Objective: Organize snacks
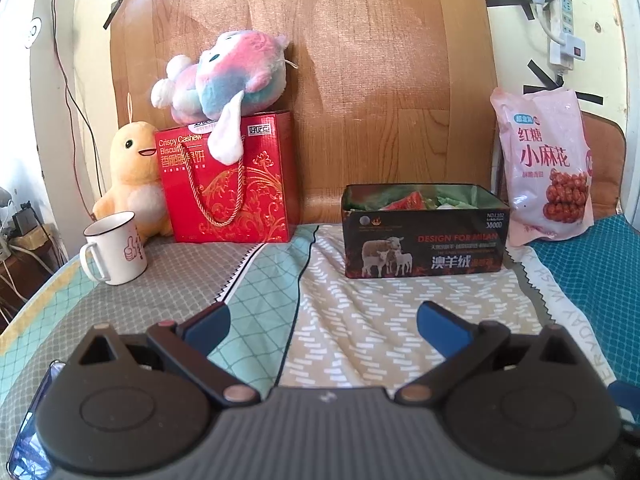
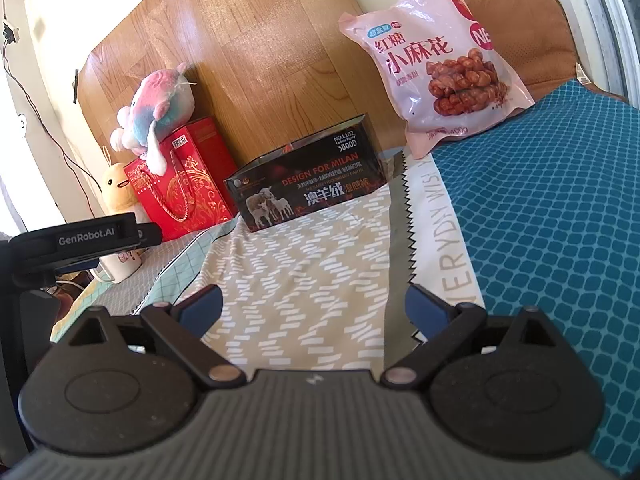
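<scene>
A dark open box [image 1: 424, 248] with sheep printed on its front stands on the patterned cloth, with several snack packets [image 1: 408, 201] showing inside. The same box [image 2: 304, 188] appears in the right wrist view. A pink bag of twisted dough snacks [image 1: 546, 168] leans against the wall to the box's right; the bag [image 2: 436, 68] is also in the right wrist view. My left gripper [image 1: 323, 322] is open and empty, well short of the box. My right gripper [image 2: 314, 306] is open too, over the cloth with nothing between its fingers.
A red gift bag [image 1: 236, 184] with a pastel plush toy [image 1: 224, 76] on top stands at the back left. A yellow duck plush [image 1: 132, 176] and a white mug [image 1: 116, 248] sit beside it. A wooden board [image 1: 340, 80] backs the surface. The left gripper's body [image 2: 80, 240] shows at left.
</scene>
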Demonstrator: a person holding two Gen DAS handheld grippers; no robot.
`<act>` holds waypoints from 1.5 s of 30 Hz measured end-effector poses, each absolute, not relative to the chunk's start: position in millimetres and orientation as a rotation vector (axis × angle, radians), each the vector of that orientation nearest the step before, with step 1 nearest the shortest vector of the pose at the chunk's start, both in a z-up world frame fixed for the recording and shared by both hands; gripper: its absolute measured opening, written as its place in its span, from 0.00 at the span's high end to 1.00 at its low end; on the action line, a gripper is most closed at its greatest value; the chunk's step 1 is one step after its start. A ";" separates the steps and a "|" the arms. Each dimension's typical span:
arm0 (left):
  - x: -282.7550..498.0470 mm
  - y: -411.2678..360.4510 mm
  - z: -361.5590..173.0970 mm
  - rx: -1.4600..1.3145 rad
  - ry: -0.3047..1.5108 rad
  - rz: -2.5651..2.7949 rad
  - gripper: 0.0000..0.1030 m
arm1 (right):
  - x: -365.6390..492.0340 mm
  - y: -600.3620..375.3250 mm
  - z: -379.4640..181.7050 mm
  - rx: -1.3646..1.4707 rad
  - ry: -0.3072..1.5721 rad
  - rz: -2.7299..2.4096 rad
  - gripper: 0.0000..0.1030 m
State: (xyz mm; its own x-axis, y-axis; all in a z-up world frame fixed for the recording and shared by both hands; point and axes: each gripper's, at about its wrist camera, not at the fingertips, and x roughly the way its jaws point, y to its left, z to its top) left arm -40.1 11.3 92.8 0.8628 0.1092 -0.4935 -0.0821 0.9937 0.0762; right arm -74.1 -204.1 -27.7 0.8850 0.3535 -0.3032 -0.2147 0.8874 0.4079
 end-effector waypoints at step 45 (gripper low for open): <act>-28.3 15.0 76.4 0.011 0.618 0.051 0.00 | -67.8 -208.4 -36.7 0.394 0.418 0.303 0.04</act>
